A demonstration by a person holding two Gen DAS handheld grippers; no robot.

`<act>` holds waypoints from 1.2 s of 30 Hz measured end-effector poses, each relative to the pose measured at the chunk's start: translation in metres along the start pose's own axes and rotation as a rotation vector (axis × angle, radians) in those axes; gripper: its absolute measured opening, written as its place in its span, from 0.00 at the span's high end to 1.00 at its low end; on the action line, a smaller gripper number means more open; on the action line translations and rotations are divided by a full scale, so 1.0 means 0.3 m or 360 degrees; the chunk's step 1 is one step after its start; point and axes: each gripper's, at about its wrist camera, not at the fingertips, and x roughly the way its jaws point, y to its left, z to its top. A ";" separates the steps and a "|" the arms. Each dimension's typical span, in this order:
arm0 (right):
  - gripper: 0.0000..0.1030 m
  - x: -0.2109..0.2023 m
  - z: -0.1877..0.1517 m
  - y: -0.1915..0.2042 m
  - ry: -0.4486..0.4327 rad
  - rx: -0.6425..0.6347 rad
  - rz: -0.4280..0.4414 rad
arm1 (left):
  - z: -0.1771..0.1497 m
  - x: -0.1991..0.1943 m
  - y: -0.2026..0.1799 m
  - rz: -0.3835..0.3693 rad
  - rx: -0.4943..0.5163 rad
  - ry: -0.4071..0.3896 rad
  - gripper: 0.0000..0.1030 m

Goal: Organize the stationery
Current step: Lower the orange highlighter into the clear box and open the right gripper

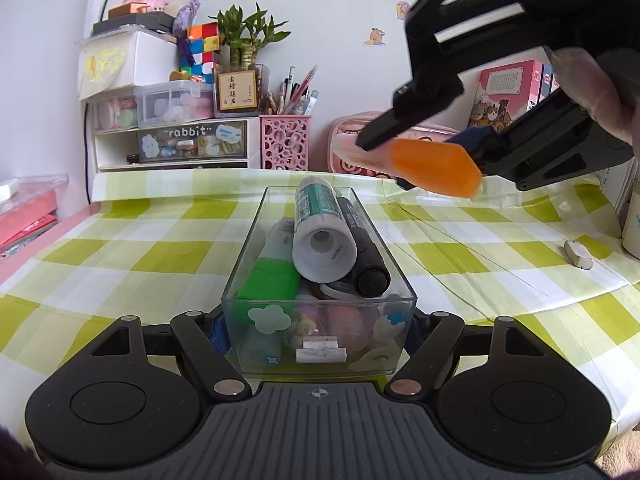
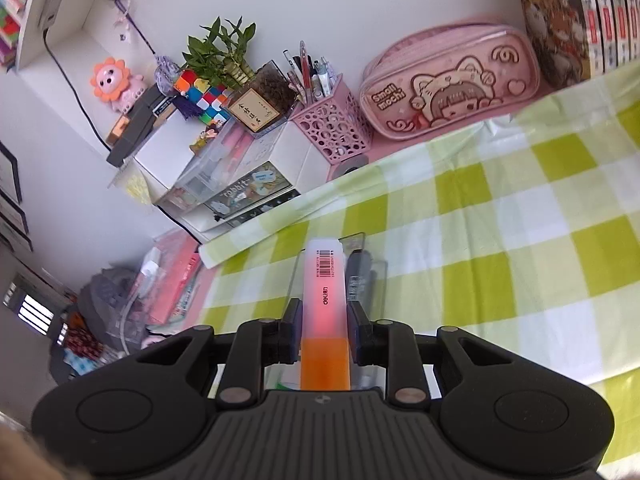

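Note:
A clear plastic box [image 1: 392, 280] stands on the checked tablecloth, held at its near end between the fingers of my left gripper [image 1: 316, 332]. In it lie a green highlighter [image 1: 268, 280], a white-and-green glue stick [image 1: 320, 232], a black marker [image 1: 364, 248] and small items at the bottom. My right gripper [image 2: 325, 334] is shut on an orange highlighter [image 2: 325, 304], with its orange cap toward the camera. In the left wrist view the right gripper [image 1: 460, 148] holds this highlighter [image 1: 432, 166] in the air above and right of the box's far end. The box also shows below the highlighter in the right wrist view [image 2: 362, 240].
A pink pen holder [image 1: 285, 142], a white drawer unit [image 1: 172, 144], a pink pencil case [image 2: 452, 80] and books [image 1: 516, 92] line the back wall. A white eraser [image 1: 578, 255] lies on the cloth at the right. Red boxes [image 1: 24, 216] sit at the left edge.

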 end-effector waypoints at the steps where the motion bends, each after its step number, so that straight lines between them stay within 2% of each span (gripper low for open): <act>1: 0.55 0.010 0.001 0.007 0.0013 0.0036 0.0014 | 0.000 0.000 0.000 0.0000 0.0000 0.0000 0.27; 8: 0.55 0.076 0.004 0.066 0.0082 0.0139 0.0031 | 0.000 0.000 0.000 0.0000 0.0000 0.0000 0.27; 15: 0.55 0.132 0.003 0.054 0.0126 0.0308 -0.0021 | 0.000 0.000 0.000 0.0000 0.0000 0.0000 0.27; 23: 0.54 0.112 0.011 0.065 0.0090 0.0262 -0.0037 | 0.001 0.000 0.000 -0.0001 -0.0003 0.0000 0.27; 32: 0.54 0.071 0.013 0.079 0.0049 0.0094 -0.0055 | 0.001 -0.001 0.000 -0.0002 -0.0003 -0.0001 0.27; 36: 0.49 0.050 0.018 0.069 0.0025 0.0069 -0.0069 | 0.001 -0.001 0.000 -0.0001 -0.0003 0.0000 0.27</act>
